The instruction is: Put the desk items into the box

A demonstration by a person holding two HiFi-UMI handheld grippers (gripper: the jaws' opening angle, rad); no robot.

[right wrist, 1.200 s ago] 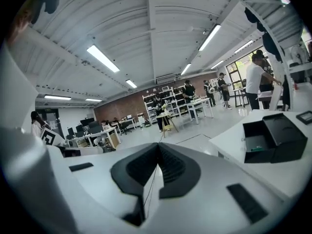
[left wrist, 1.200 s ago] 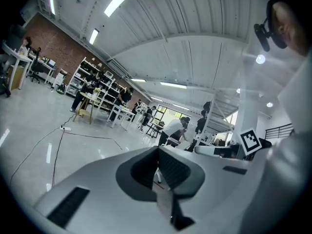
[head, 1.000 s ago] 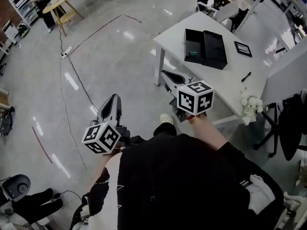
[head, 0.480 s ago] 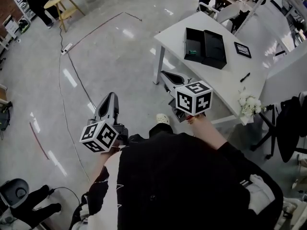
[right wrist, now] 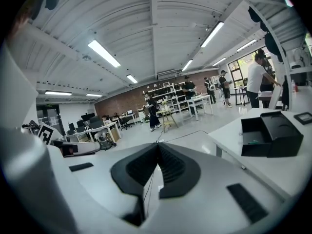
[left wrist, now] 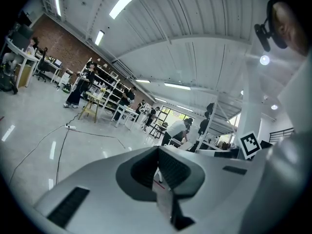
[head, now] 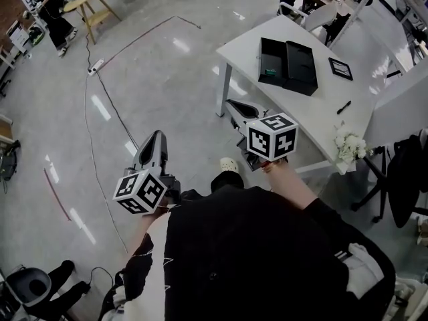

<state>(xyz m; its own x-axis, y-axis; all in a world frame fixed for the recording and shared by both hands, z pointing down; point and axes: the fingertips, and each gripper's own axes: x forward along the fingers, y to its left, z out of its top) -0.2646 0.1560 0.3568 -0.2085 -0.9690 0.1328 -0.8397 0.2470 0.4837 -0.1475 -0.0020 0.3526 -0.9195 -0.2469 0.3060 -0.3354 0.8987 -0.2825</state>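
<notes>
Little has changed since a second ago: both the left gripper (head: 155, 139) and the right gripper (head: 231, 103) hang short of the white table (head: 314, 116), jaws pressed together on nothing. On it lie the open black box (head: 287, 65), a slim black pen (head: 343, 107), a dark picture frame (head: 340, 68) and, at the near edge, white flowers (head: 349, 146). By its look the pen is light, stiff and apt to roll, best pinched across mid-barrel.
</notes>
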